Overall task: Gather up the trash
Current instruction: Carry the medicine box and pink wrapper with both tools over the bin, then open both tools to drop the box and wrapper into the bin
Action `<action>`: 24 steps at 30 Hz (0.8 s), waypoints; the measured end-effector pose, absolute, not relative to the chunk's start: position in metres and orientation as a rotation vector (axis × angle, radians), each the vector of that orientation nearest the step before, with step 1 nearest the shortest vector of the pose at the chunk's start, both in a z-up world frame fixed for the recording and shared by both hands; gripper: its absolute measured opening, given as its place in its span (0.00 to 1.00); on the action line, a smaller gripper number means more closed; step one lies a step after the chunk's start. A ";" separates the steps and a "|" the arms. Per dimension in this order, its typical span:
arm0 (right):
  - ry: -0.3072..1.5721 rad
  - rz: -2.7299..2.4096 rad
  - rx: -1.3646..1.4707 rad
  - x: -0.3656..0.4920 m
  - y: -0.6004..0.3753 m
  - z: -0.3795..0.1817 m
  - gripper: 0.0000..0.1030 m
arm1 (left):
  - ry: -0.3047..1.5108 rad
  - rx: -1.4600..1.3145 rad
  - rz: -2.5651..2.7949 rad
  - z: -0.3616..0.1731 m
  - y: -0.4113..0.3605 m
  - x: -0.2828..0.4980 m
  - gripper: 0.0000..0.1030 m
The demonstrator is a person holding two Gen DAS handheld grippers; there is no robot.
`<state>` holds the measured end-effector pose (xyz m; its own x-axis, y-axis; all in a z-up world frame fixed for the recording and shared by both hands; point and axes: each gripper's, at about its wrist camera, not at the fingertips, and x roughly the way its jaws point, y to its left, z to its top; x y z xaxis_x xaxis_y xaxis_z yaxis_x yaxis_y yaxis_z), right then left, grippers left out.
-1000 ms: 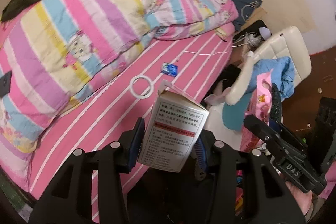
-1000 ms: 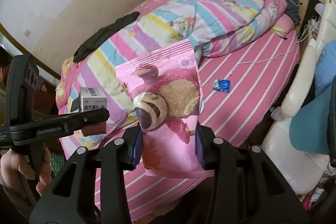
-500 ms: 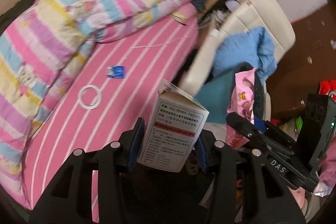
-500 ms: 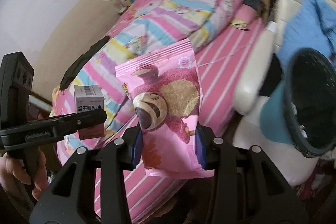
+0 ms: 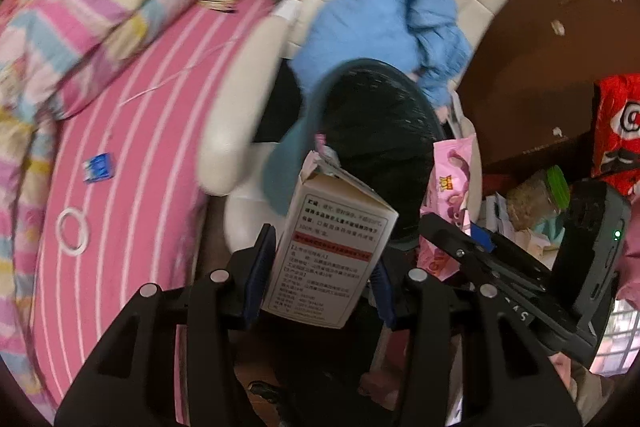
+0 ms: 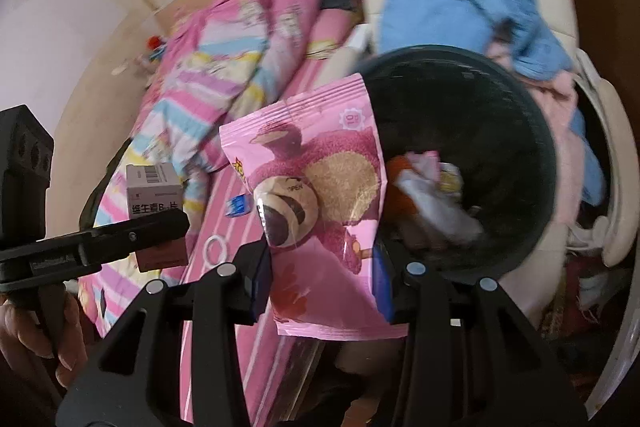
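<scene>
Left gripper jaws clamped on a white medicine box; right gripper jaws pinching a pink snack bag (bear print). Beyond both, black trash bin, some litter inside, beside pink striped bed.

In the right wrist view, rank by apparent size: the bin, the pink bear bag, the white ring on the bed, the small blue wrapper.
1. Bin
2. Pink bear bag, though it is nearer the camera, which enlarges it
3. and 4. White ring and blue wrapper: too alike to rank.
</scene>
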<state>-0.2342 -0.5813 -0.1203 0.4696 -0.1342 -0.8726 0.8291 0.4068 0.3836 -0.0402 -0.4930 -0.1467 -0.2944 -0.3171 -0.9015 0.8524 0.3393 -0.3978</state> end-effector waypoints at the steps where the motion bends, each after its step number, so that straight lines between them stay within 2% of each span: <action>1: 0.877 -0.726 0.963 -0.242 -0.588 -0.124 0.40 | 1.436 0.535 -1.270 -0.150 -0.504 -0.049 0.42; 15: 0.944 -0.794 1.018 -0.283 -0.660 -0.179 0.41 | 1.512 0.687 -1.336 -0.207 -0.608 -0.109 0.43; 18: 0.954 -0.785 1.030 -0.285 -0.668 -0.188 0.45 | 1.523 0.713 -1.324 -0.218 -0.619 -0.113 0.43; 24: 0.960 -0.825 1.006 -0.294 -0.674 -0.191 0.69 | 1.526 0.729 -1.326 -0.230 -0.636 -0.119 0.60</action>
